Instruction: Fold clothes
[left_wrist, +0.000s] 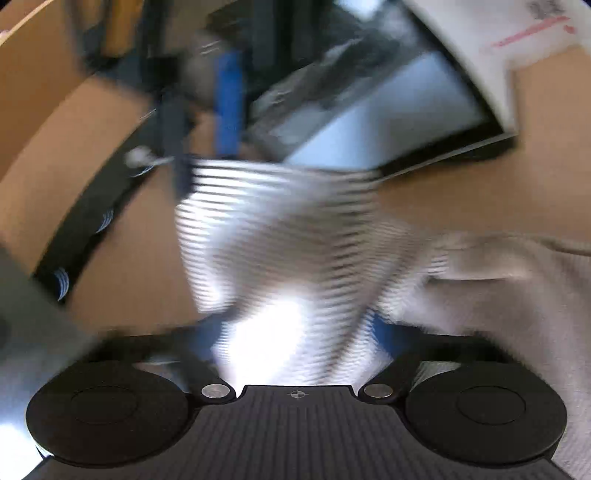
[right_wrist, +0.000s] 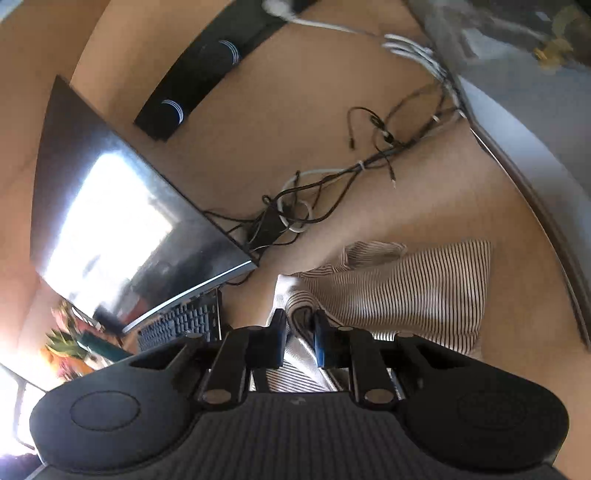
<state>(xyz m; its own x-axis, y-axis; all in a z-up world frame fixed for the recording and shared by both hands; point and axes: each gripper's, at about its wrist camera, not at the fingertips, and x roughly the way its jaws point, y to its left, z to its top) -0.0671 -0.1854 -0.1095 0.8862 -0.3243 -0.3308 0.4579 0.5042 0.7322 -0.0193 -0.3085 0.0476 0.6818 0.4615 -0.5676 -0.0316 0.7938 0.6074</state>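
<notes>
striped garment (right_wrist: 406, 291) pinched in narrow jaws of both right gripper (right_wrist: 299, 325) and left gripper (left_wrist: 295, 332)

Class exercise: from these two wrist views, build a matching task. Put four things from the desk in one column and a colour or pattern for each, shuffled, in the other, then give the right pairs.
Things:
1. shirt
2. speaker bar
3. desk
4. gripper fingers

Descriptions:
A. blue
B. black with white rings
C. white with thin dark stripes
D. light brown

Pairs: 1-C, 2-B, 3-D, 4-A
</notes>
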